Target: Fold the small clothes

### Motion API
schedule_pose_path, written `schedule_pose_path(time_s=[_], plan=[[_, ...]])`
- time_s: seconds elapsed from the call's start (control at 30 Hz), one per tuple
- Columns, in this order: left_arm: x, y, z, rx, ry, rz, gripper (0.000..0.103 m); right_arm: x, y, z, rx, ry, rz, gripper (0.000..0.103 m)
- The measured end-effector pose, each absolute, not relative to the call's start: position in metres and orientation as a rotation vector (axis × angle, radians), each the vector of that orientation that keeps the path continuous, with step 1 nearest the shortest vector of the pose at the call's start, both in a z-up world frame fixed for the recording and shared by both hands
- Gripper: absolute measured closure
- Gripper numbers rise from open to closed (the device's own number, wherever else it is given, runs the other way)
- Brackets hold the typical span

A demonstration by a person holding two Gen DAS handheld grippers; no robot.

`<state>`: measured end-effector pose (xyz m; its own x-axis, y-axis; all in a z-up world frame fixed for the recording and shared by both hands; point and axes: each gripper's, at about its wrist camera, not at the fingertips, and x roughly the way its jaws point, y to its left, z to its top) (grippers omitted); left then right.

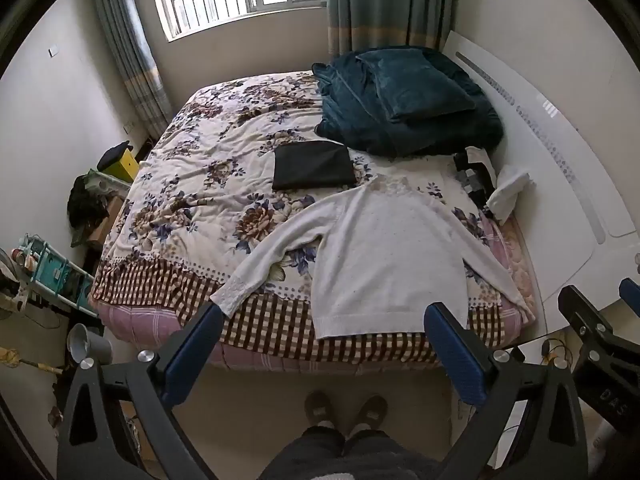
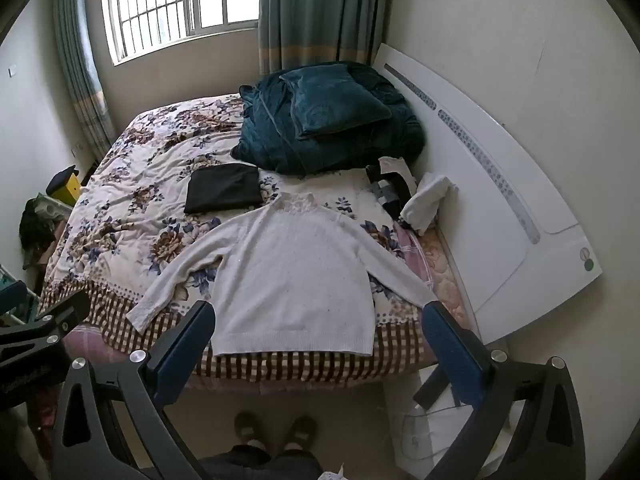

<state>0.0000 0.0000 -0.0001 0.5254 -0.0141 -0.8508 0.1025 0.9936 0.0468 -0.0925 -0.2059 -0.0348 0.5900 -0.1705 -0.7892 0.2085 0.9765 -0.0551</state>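
Note:
A white long-sleeved sweater (image 1: pixel 384 256) lies spread flat, front down, on the near edge of the bed (image 1: pixel 192 184), sleeves angled out to both sides; it also shows in the right wrist view (image 2: pixel 296 272). A folded black garment (image 1: pixel 314 165) lies behind it, also in the right wrist view (image 2: pixel 224 188). My left gripper (image 1: pixel 326 320) is open and empty, held above the floor in front of the sweater's hem. My right gripper (image 2: pixel 320 320) is open and empty too, level with the hem.
A dark teal quilt and pillow (image 1: pixel 404 100) are piled at the bed's far right. Small white and dark clothes (image 1: pixel 492 184) lie by the white headboard (image 1: pixel 560 168). Cluttered shelves and a bucket (image 1: pixel 86 344) stand left of the bed. My slippered feet (image 1: pixel 346 408) are below.

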Motion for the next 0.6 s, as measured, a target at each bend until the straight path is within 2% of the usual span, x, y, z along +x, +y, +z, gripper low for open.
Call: schedule_pose_path(time_s=[0.6], plan=[[0.0000, 0.0003, 0.0013, 0.083, 1.007, -0.072, 0.000, -0.0920, -0.2009, -0.0286, 0.051, 0.906, -0.218, 0.000]])
